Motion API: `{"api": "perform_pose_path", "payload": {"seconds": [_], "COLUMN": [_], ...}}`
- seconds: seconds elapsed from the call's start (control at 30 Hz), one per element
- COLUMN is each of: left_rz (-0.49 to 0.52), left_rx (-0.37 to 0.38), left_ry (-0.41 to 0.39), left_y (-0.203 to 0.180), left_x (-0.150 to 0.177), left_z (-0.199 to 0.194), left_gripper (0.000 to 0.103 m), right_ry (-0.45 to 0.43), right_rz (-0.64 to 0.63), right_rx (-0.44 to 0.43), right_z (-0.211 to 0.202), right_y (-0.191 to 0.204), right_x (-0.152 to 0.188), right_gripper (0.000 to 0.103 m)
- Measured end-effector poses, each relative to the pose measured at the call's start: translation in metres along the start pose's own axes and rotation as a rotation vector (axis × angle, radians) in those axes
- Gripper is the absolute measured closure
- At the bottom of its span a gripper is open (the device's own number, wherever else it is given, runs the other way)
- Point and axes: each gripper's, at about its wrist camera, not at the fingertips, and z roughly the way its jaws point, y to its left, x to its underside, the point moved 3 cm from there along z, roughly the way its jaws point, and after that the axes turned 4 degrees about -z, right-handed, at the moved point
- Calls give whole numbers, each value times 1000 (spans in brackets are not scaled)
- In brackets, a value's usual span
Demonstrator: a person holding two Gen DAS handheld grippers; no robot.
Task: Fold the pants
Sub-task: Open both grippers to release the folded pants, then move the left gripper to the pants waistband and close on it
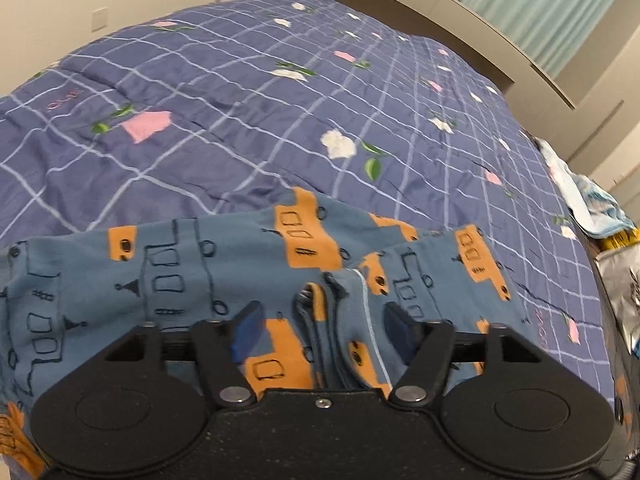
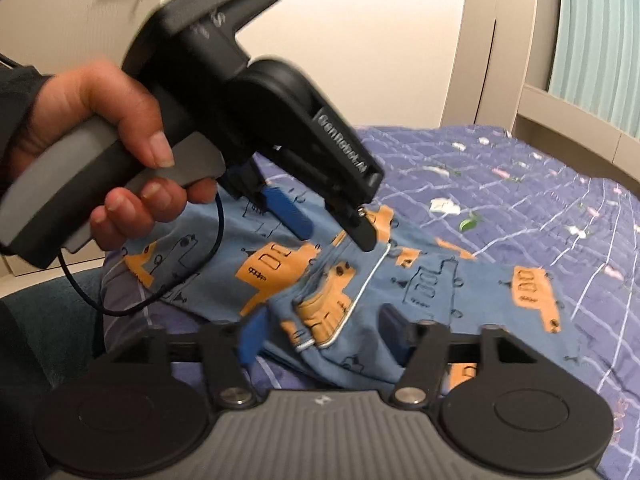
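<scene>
With the pants [image 1: 240, 272] lying bunched on the bed quilt [image 1: 224, 132], both the left gripper [image 1: 320, 328] and right gripper [image 2: 320, 332] stand wide open, holding nothing; seat each pad past one hem layer before closing.

One pair of pants [image 1: 224, 264], two tools, left [image 1: 320, 334] and right [image 2: 320, 336], one quilt [image 1: 240, 120].

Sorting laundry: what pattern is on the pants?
Blue pants with orange houses, clearest in the left wrist view.

Black tongs [image 2: 332, 226] with blue pads [image 2: 290, 210], grey handle [image 2: 52, 184], dark sleeve [image 2: 18, 96].
</scene>
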Motion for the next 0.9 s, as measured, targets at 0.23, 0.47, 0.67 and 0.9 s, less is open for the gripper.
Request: {"api": "perform_pose_path", "payload": {"seconds": [0.23, 0.47, 0.67, 0.9], "left_rz": [13, 133, 153, 159], "left_rx": [-139, -254, -269, -280], "left_ry": [-78, -99, -113, -114], "left_y": [-2, -10, -12, -13], "left_x": [1, 13, 16, 17], "left_z": [8, 24, 26, 27], "left_gripper": [2, 1, 1, 0], "right_ry": [-76, -20, 38, 104], "right_rz": [73, 136, 151, 258], "right_rx": [189, 399, 463, 478], "right_z": [-26, 9, 42, 54], "right_y": [-46, -116, -158, -181], "right_x": [14, 12, 13, 31], "right_gripper": [0, 0, 0, 0]}}
